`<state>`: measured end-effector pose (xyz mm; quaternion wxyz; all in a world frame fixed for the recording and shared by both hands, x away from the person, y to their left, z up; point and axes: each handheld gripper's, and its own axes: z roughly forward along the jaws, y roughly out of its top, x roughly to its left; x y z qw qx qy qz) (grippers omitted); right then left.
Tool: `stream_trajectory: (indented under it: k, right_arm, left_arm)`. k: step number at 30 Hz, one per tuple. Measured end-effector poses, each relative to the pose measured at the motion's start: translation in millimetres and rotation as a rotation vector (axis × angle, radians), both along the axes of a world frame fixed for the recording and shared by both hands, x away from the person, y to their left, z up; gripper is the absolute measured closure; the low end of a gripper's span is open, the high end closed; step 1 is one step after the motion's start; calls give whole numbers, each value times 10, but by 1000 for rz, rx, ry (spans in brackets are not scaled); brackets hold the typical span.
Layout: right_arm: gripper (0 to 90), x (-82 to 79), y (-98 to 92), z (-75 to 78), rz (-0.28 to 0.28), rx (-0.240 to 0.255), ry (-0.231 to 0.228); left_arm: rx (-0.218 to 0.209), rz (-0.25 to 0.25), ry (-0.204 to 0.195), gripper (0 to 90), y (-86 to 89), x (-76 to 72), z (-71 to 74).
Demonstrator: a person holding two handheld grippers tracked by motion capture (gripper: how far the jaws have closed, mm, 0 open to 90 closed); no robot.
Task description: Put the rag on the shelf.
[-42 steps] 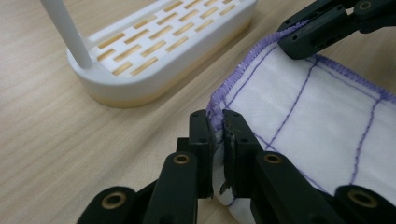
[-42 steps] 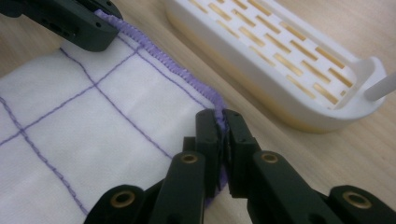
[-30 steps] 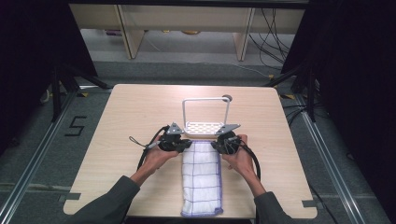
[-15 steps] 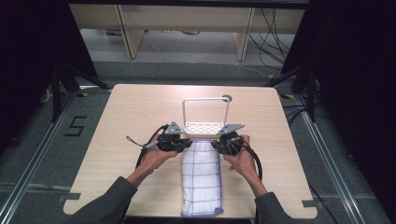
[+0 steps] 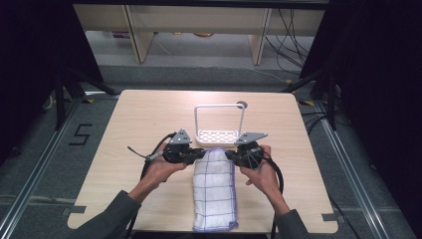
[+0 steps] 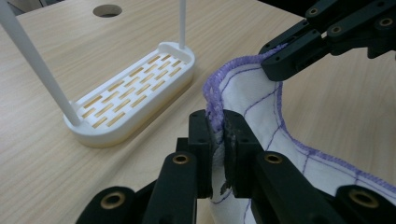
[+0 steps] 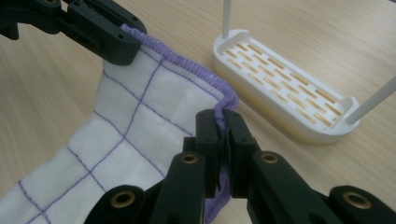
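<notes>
now | towel [image 5: 215, 191] lengthwise away from person | left gripper [image 5: 198, 155], right gripper [image 5: 231, 155] pinch far corners

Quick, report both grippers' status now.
Left gripper: shut on the towel, at its far corner.
Right gripper: shut on the towel's other far corner.

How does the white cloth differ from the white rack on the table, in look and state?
The cloth is soft, with purple grid lines and a purple hem; the rack is rigid, with a slotted base and a tall hoop. The cloth's far corners are pinched by the left gripper and right gripper; the rack stands untouched. Both are white.
</notes>
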<state>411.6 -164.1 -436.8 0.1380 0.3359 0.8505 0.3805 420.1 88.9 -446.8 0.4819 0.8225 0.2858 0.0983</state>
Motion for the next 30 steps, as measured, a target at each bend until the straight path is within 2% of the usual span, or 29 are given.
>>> stream_trajectory:
  k: [6,8,9,10,11,12,15,18,19,20,21,22,23,24,25,26,29,30]
  right_arm:
    - [865,-37,-49,165,10,21,-10]
    - [866,-60,-37,241,5,27,8]
    - [866,-55,-33,254,11,31,-1]
    - [867,-65,-18,343,21,39,-15]
    - [867,-83,-13,400,27,47,-18]
    - [867,-85,-12,440,43,52,-34]
    - [868,-155,-6,640,36,71,-59]
    - [868,-175,-22,856,64,69,-115]
    - [868,-185,-25,923,54,71,-130]
    - [868,-185,-34,1007,53,71,-150]
    - [868,-184,-33,1050,44,78,-155]
    - [868,-184,-33,1050,44,78,-155]
    - [868,-184,-41,1177,39,83,-169]
    - [869,-174,-48,1237,49,83,-187]
    - [869,-174,-48,1237,49,83,-187]
    - [869,-162,-58,1346,42,94,-204]
    - [869,-131,-70,1436,26,98,-220]
    - [869,-75,-82,1511,13,102,-225]
  left_arm:
    - [-13,-19,-17,821,-1,-84,167]
    - [-10,-30,-15,821,-6,-94,214]
    - [-8,-35,-30,821,-9,-122,298]
    - [-8,-35,-30,821,-9,-122,298]
    - [-29,-42,-41,822,-9,-154,377]
    - [-24,-44,-55,822,-3,-173,440]
    - [-51,-52,-86,823,20,-219,654]
    - [-60,-48,-118,825,39,-238,883]
    - [-60,-48,-118,825,39,-238,883]
    - [-73,-48,-128,825,45,-228,1018]
    - [-73,-48,-128,825,45,-228,1018]
    - [-75,-46,-135,825,48,-221,1086]
    - [-80,-48,-146,825,51,-199,1213]
    - [-80,-48,-146,826,51,-199,1213]
    - [-83,-45,-153,826,50,-186,1271]
    - [-81,-39,-161,826,51,-154,1375]
    - [-76,-23,-169,826,53,-114,1461]
    - [-73,-14,-176,825,51,-48,1522]
